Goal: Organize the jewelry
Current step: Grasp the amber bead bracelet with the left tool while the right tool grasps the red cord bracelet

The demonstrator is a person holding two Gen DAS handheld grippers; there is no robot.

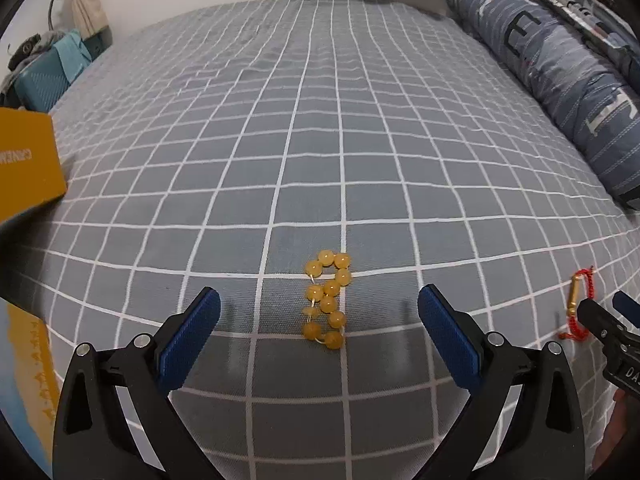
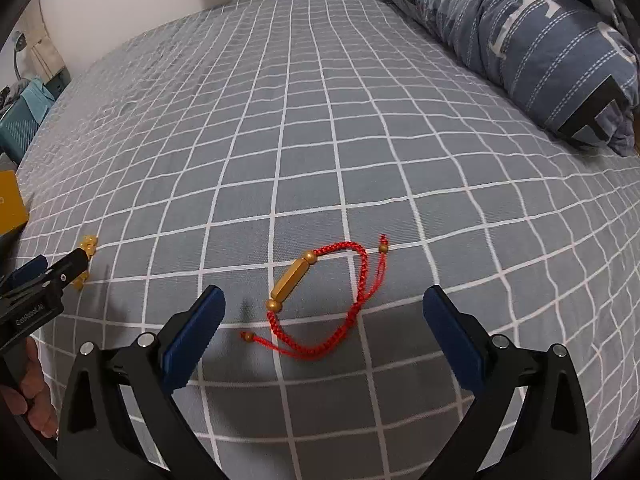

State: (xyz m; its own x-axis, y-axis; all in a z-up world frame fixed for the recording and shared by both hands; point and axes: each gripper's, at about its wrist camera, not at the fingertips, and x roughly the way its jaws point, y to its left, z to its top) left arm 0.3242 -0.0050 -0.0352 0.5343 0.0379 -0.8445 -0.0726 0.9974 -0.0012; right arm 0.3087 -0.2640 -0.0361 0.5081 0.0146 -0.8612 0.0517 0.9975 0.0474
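A yellow bead bracelet [image 1: 327, 298] lies folded on the grey checked bedsheet [image 1: 320, 140], between the tips of my open left gripper [image 1: 319, 312]. It also shows in the right wrist view [image 2: 87, 245], partly hidden by the left gripper. A red cord bracelet with a gold tube bead [image 2: 320, 300] lies between the tips of my open right gripper [image 2: 324, 312]. It also shows in the left wrist view [image 1: 578, 304] at the right edge, beside the right gripper. Both grippers are empty and hover just above the sheet.
A yellow box [image 1: 28, 160] sits at the bed's left edge and shows in the right wrist view [image 2: 12, 204]. A rolled blue duvet [image 1: 560, 80] lies along the right side [image 2: 520, 32]. A teal suitcase [image 1: 40, 84] stands beyond the bed's left.
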